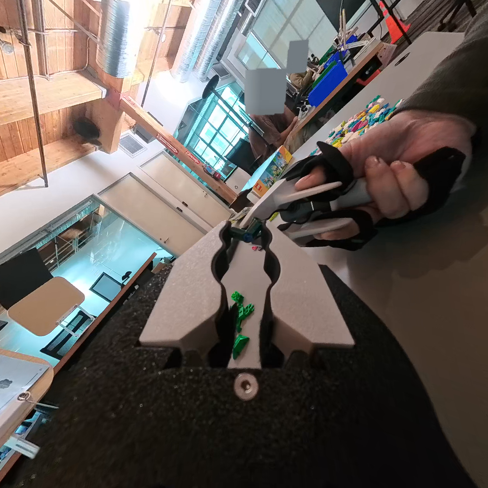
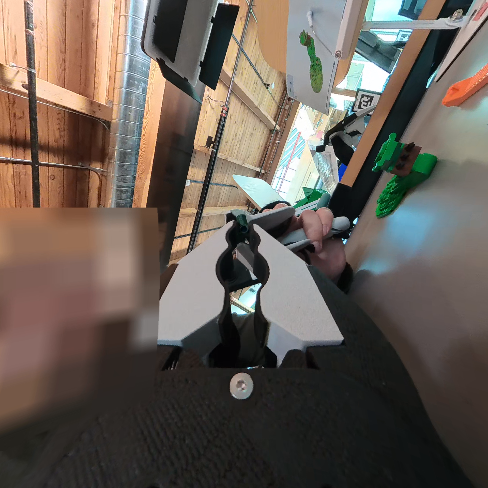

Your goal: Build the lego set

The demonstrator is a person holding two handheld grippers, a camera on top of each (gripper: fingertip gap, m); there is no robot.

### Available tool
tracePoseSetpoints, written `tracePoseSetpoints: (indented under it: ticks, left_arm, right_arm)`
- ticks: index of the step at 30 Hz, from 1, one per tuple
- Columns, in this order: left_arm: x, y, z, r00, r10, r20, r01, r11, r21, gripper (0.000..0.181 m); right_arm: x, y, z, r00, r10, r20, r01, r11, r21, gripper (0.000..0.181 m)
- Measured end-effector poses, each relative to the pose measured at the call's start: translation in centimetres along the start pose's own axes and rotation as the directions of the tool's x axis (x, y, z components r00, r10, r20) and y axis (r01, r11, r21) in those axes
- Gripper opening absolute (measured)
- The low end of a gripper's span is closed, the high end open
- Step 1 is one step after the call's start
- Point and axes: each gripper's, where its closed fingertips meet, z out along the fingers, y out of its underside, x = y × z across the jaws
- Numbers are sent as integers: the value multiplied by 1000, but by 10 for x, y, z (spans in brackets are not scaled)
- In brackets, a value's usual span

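Observation:
A small dark green Lego piece with a blue pin (image 1: 244,233) sits between the tips of my left gripper (image 1: 245,230), which is shut on it above the grey table (image 1: 396,290). My right gripper (image 1: 274,208), held by a gloved hand, meets it tip to tip and pinches the same dark green assembly. In the right wrist view the right gripper (image 2: 242,226) is shut on the dark green piece (image 2: 241,224), and the left gripper (image 2: 274,219) comes in from the right. Whether this is one piece or two joined ones I cannot tell.
Loose green pieces (image 1: 241,311) and a pink one (image 1: 254,247) lie on the table under the left gripper. A pile of coloured bricks (image 1: 364,118) and the set's box (image 1: 274,169) lie farther off. A green and brown partial build (image 2: 396,169), an orange brick separator (image 2: 464,87) and an instruction sheet (image 2: 311,60) show in the right wrist view.

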Motion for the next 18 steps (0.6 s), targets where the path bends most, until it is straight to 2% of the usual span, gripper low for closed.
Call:
tracePoseSetpoints:
  ticks: [9,18]
  left_arm:
    - [0,1,0,999,-35,3,35,999,7,20]
    - [-5,6,2,995,-55,82,59,997,-41,25]
  right_arm:
    - [1,-1,0,1000,-3,-4,3,1000,7,7]
    - [-3,-6,1,986,-167,-16,167,986,-2,6]
